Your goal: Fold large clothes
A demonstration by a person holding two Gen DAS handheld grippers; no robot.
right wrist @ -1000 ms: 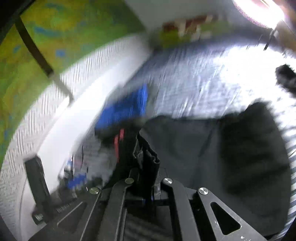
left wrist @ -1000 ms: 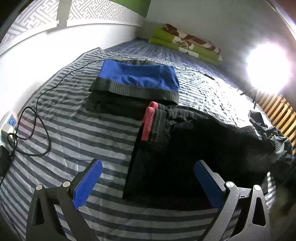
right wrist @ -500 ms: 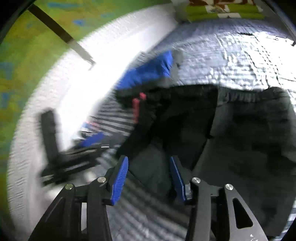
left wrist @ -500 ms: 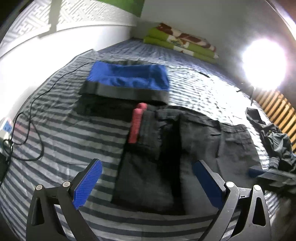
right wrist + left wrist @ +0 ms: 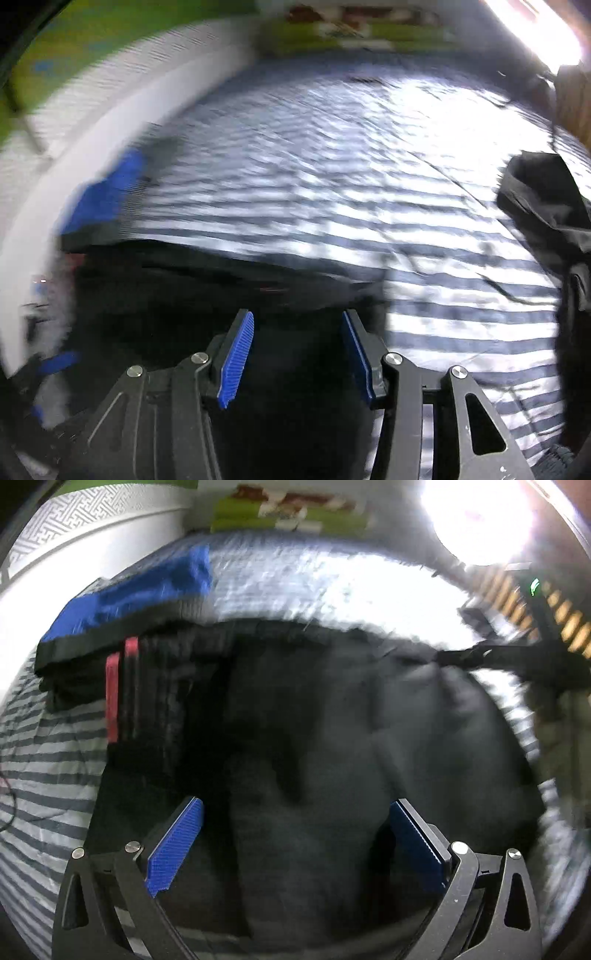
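Left wrist view: hovering low over the large dark grey garment [image 5: 332, 738] spread across the striped grey-and-white bed sheet [image 5: 44, 768], closer in than a second ago, when more sheet was showing around the cloth. Left gripper [image 5: 295, 845] standing released, blue ribbed fingers [image 5: 173, 849] wide apart with nothing pinched, only dark cloth lying below them. Folded blue-and-black knit sweater [image 5: 122, 598] sitting just beyond the garment's far-left corner, a red strip of cloth [image 5: 111, 698] showing at the garment's left edge. Folded green patterned blanket [image 5: 295, 513] lying well beyond the garment at the bed's far end, bright lamp [image 5: 480, 517] glaring to the garment's far right. Much blurred by motion.

Right wrist view: right gripper [image 5: 297, 358] now released, blue fingers [image 5: 236, 354] parted and empty, where a second ago clenched on a bunched fold of this same dark garment [image 5: 221, 280]. Now looking along the garment's right edge, bare sheet [image 5: 443, 295] beyond it, a second crumpled black garment [image 5: 546, 206] lying well off to the right.

Judging from that: one fold laid down and let go, the garment resting flatter and narrower on the bed; both grippers free and probably seeking fresh hold points for a further fold.
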